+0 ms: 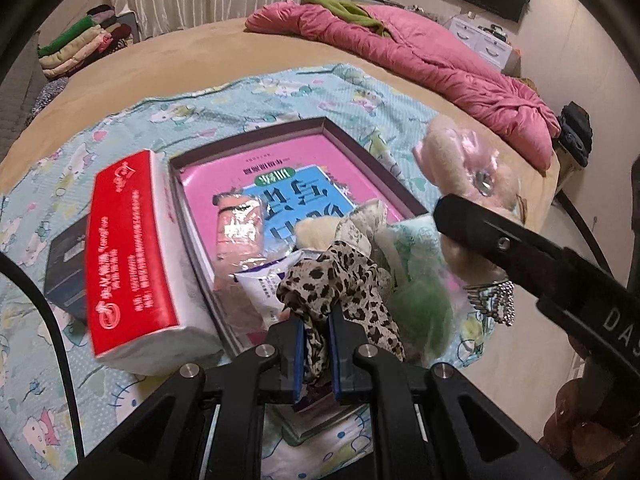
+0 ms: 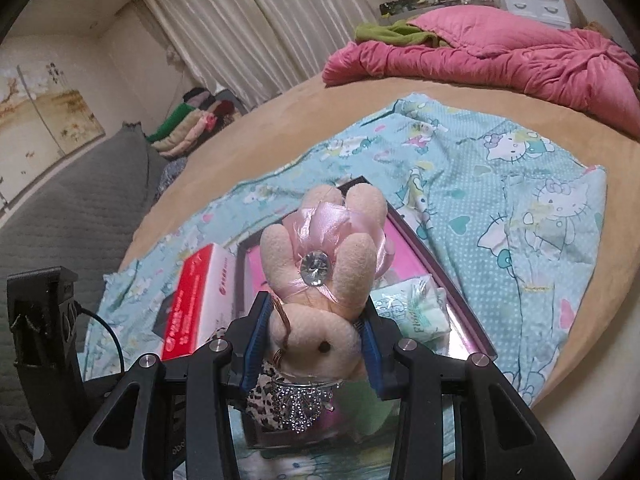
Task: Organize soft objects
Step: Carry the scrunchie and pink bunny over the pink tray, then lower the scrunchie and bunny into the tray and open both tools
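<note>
My left gripper (image 1: 316, 344) is shut on a leopard-print cloth (image 1: 344, 280) and holds it over the near end of a dark shallow box (image 1: 320, 124) with a pink lining. My right gripper (image 2: 310, 340) is shut on a cream plush bunny (image 2: 320, 344) with a pink ribbon flower and a rhinestone trim. The bunny (image 1: 468, 168) also shows in the left wrist view, above the box's right side. In the box lie a wrapped orange item (image 1: 240, 228), a white pouch (image 1: 264, 284) and a green tissue pack (image 2: 412, 312).
A red and white tissue pack (image 1: 132, 256) lies left of the box, beside a dark small box (image 1: 66, 268). All sit on a Hello Kitty sheet (image 2: 520, 200) on a tan bed. A pink quilt (image 2: 500, 60) lies far back. Folded clothes (image 2: 184, 128) lie at the far left.
</note>
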